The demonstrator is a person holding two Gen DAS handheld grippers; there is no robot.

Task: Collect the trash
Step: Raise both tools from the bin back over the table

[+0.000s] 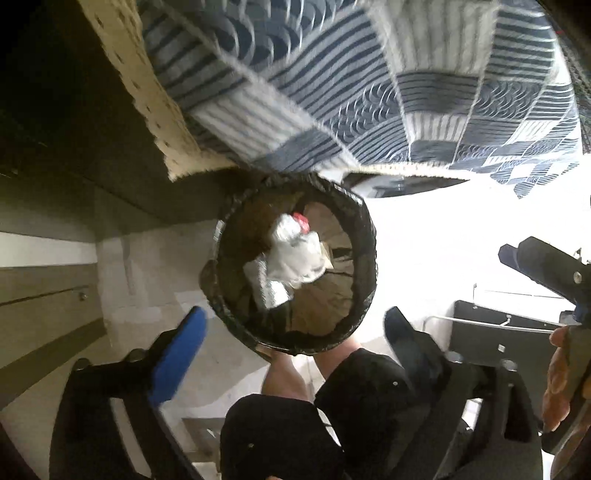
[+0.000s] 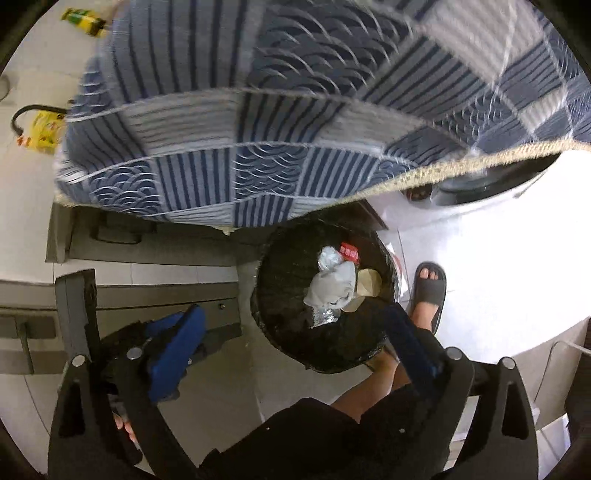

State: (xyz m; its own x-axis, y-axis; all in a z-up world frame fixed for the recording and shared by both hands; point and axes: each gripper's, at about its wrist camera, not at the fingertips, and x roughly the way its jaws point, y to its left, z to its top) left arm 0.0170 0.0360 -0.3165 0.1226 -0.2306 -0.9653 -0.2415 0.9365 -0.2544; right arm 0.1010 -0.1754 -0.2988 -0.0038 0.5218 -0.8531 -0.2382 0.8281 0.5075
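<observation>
A round bin [image 1: 364, 221] with a black liner stands on the floor below both grippers. Crumpled white wrapping [image 1: 295, 254], silver foil [image 1: 275, 291] and a red scrap [image 1: 302, 220] lie inside it. The bin [image 2: 280, 295] and the same white wrapping [image 2: 330, 286] also show in the right wrist view. My left gripper [image 1: 295, 321] hangs above the bin's near rim, open, with nothing between its blue pads. My right gripper [image 2: 293, 317] is likewise over the bin, open and empty. Two yellow packets [image 2: 83, 20] [image 2: 42, 133] lie on the pale floor beyond.
A blue patterned quilted cloth [image 1: 332, 92] [image 2: 258, 129] overhangs just behind the bin. The person's legs in black shorts [image 2: 325, 435] and a sandalled foot [image 2: 428, 291] stand beside the bin. Grey drawers [image 1: 44, 302] are on the left, a white round appliance [image 2: 491, 192] on the right.
</observation>
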